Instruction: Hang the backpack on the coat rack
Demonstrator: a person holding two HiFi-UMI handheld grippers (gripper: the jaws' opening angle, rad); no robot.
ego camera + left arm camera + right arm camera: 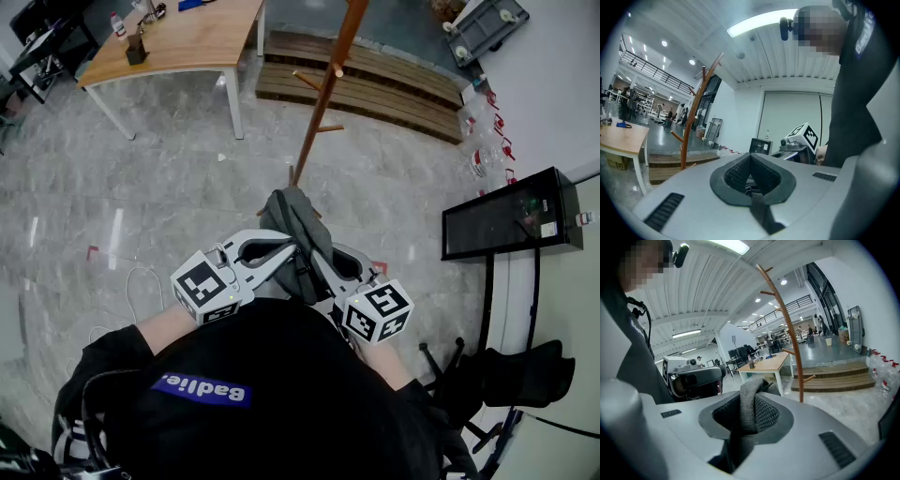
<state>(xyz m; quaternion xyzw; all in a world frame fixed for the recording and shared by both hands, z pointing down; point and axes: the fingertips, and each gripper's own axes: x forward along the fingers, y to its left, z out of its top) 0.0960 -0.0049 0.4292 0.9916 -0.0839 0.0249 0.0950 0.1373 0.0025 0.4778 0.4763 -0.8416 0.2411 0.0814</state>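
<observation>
There are two grippers, the left gripper and the right gripper. There is one backpack, one coat rack, one table far left, one black cabinet right, and one wooden platform far.

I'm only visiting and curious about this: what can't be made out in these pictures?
Head view: the backpack, lower part hidden behind the person's black top.
Head view: the coat rack, top cut off by the upper edge.
Head view: small things on the table, too small to name.
</observation>
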